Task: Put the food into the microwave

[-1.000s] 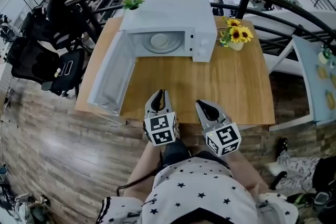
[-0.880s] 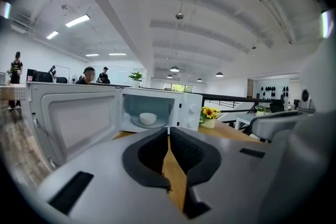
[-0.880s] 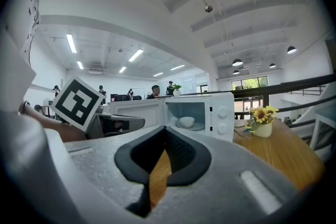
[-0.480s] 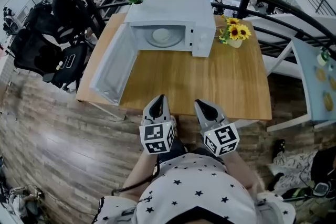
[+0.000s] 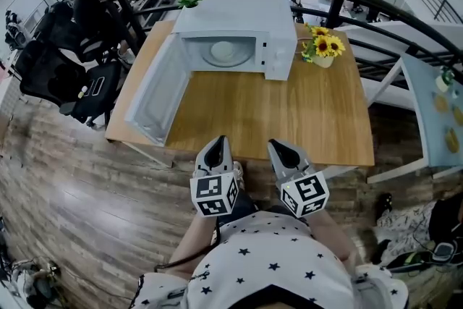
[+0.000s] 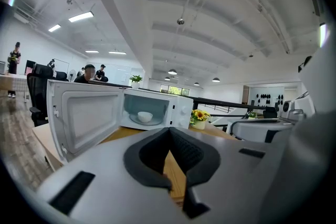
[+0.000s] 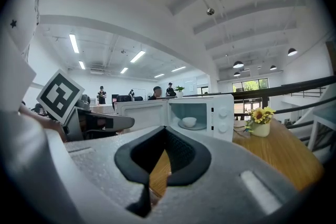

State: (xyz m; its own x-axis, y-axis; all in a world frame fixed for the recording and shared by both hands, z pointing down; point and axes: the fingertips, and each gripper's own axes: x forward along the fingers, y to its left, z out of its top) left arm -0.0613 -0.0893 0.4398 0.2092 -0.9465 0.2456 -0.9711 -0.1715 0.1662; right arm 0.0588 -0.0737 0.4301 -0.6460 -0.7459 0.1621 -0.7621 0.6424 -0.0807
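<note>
The white microwave (image 5: 231,29) stands at the table's far side, its door (image 5: 155,94) swung wide open to the left. A white bowl (image 5: 222,51) sits on the glass turntable inside; the same bowl (image 6: 145,116) shows in the left gripper view and the bowl (image 7: 189,121) in the right gripper view. My left gripper (image 5: 219,143) and right gripper (image 5: 278,148) hover side by side at the table's near edge, close to my body and far from the microwave. Both are shut with nothing between the jaws, the left gripper (image 6: 169,131) and right gripper (image 7: 165,131) pointing at the oven.
The wooden table (image 5: 289,112) is bare between me and the microwave. A small vase of sunflowers (image 5: 323,48) stands right of the oven. A black railing (image 5: 376,0) curves behind the table. Office chairs (image 5: 51,69) and a seated person are at the left.
Both grippers have drawn back a little from over the table toward my body, the left one more. The microwave, its door and the bowl have not moved.
</note>
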